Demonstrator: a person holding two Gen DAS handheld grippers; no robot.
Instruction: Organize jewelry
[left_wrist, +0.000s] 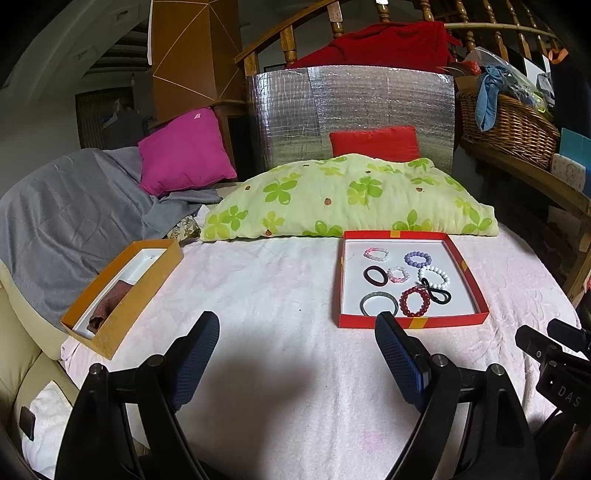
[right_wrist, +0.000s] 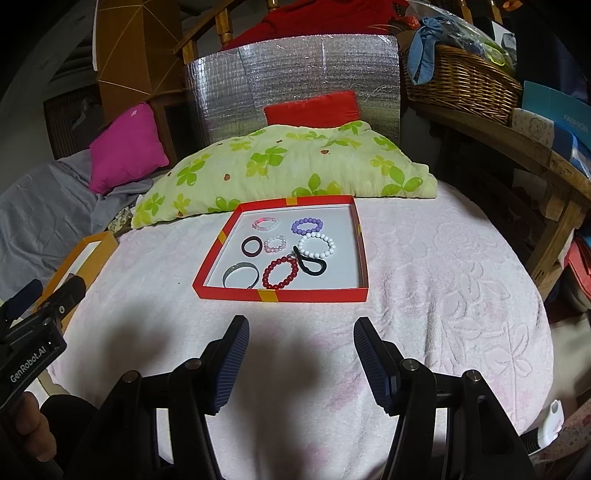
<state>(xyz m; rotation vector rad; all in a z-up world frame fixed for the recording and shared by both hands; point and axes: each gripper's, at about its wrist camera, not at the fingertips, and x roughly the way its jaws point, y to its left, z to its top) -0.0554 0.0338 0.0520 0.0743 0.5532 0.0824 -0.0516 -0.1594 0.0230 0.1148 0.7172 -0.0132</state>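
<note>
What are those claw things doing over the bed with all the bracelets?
A person holds two grippers above the pink blanket. The left gripper and right gripper are both open and empty. The bracelets and hair ties all lie in the red tray, like the red bead bracelet. The orange box sits off to the left. Nothing has been picked up yet.

Seven bracelets and hair ties lie flat in a shallow red tray (right_wrist: 280, 294) on the pale pink blanket. An orange box (left_wrist: 147, 284) sits well apart, open.
</note>
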